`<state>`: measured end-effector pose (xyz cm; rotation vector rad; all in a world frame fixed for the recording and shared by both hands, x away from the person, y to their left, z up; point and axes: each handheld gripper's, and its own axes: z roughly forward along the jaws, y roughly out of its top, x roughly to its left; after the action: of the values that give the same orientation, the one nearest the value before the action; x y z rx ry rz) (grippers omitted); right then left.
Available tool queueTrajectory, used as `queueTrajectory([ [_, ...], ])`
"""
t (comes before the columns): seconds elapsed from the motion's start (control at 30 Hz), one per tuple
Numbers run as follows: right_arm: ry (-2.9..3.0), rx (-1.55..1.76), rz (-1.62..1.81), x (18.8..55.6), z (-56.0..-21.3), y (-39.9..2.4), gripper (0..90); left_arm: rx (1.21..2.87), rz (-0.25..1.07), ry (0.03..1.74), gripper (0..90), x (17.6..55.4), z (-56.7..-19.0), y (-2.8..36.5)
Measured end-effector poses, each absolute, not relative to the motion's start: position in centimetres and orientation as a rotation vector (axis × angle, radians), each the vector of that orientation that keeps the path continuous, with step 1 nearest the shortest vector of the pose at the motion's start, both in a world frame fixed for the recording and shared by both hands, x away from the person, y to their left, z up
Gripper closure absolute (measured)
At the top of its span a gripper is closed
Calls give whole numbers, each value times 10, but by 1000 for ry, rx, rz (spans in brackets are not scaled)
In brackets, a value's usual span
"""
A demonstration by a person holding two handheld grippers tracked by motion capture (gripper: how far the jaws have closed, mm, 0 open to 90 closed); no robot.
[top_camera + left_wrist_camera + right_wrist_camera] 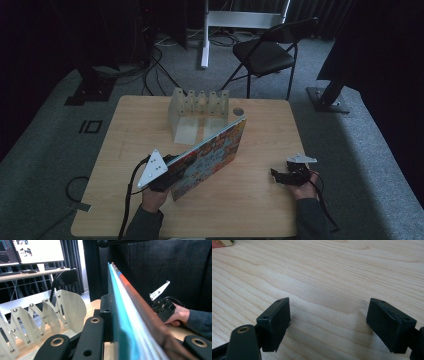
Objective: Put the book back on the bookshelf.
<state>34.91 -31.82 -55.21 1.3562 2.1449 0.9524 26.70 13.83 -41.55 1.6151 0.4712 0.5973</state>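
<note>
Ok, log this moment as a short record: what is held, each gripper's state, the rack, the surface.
held item: colourful picture book, tilted up on edge, lower corner near the table
left gripper: jaws shut on the book's edge
right gripper: jaws open, nothing between them, low over the bare wood
rack: translucent slotted rack at the table's far side, apart from the book
surface: light wooden table
</note>
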Motion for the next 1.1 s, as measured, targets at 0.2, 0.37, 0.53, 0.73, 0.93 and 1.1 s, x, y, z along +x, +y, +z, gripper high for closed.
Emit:
queueTrajectory([
  [0.2, 2145, 1357, 952, 349, -552, -318, 189, 1610, 608, 482, 805, 265, -416, 140],
  [0.37, 2145, 1357, 952, 349, -552, -318, 189, 1608, 612, 494, 804, 264, -416, 143],
  [0.53, 2145, 1357, 952, 349, -552, -318, 189, 1607, 621, 500, 805, 263, -416, 145],
  [0.73, 2145, 1357, 952, 349, -552, -318, 189, 1602, 631, 520, 804, 261, -416, 147],
  [0.93, 2145, 1357, 952, 349, -552, -318, 189, 1596, 627, 537, 806, 260, -415, 151],
  [1.1, 2145, 1357, 952, 349, -552, -318, 189, 1589, 624, 553, 806, 261, -415, 153],
])
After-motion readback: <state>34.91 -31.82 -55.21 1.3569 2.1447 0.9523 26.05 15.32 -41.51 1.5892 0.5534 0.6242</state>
